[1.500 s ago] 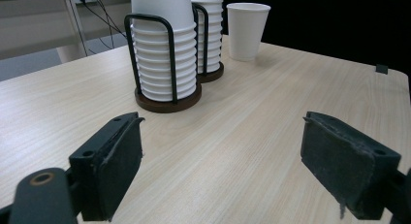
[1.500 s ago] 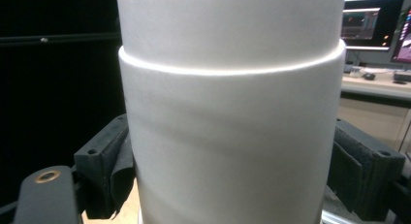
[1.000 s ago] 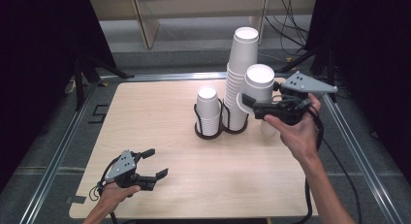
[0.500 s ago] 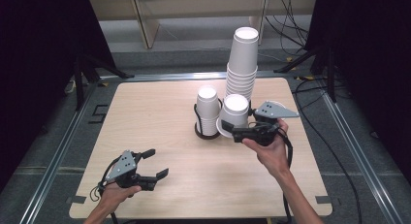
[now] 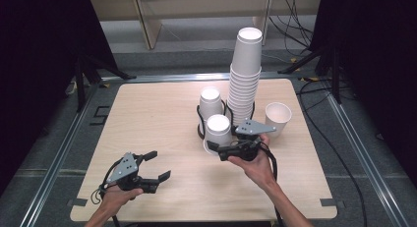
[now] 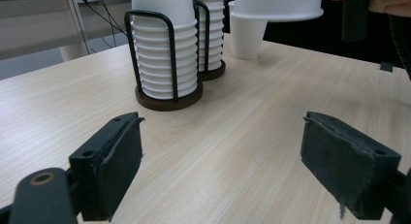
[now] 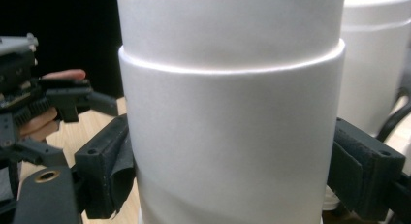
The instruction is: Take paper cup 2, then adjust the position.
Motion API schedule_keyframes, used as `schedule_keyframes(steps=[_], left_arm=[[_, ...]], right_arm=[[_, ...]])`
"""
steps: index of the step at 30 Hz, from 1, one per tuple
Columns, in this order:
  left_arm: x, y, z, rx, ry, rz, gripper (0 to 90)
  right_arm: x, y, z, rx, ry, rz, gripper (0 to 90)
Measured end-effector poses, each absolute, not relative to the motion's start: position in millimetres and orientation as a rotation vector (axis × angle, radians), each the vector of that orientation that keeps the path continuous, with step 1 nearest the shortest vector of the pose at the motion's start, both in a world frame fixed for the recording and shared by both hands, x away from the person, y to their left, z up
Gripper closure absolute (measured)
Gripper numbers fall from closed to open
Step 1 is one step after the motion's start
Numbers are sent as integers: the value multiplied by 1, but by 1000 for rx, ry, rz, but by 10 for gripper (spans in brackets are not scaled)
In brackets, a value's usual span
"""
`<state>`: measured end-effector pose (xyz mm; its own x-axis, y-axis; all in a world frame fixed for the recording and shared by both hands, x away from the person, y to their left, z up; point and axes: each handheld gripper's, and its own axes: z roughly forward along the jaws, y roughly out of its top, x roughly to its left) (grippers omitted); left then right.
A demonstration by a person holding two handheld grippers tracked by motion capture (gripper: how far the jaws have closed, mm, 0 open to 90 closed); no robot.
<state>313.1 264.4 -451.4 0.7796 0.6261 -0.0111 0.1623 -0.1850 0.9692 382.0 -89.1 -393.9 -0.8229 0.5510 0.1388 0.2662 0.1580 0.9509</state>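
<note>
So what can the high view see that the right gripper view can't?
High view alone: the whole wooden table, the tall cup stack, a single upright cup at the right, and both forearms. Right gripper view alone: a close look at its own black jaws standing on either side of the white paper cups, two nested. Both share: those held cups and the left gripper, jaws open.

Pale wooden table (image 5: 147, 119), dark surroundings
</note>
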Motion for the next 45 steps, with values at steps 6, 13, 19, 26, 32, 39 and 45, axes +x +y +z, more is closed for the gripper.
schedule_keyframes(steps=[6, 13, 19, 26, 32, 39, 45], left_arm=[[313, 265, -452, 1739, 626, 467, 147], [314, 262, -453, 1721, 610, 462, 147], [314, 260, -455, 1729, 611, 455, 146], [312, 258, -455, 1732, 592, 433, 146], [310, 251, -456, 1744, 576, 411, 146], [309, 250, -455, 1739, 576, 395, 147], [306, 247, -455, 1761, 558, 383, 143]], right_arm=[[383, -77, -400, 765, 2195, 1741, 158], [377, -60, -405, 768, 2263, 1766, 158], [375, -40, -415, 726, 2297, 1799, 159], [372, -24, -418, 672, 2327, 1832, 159], [368, -15, -420, 627, 2350, 1827, 159], [363, -4, -423, 599, 2389, 1884, 160], [361, 4, -426, 563, 2405, 1865, 161]])
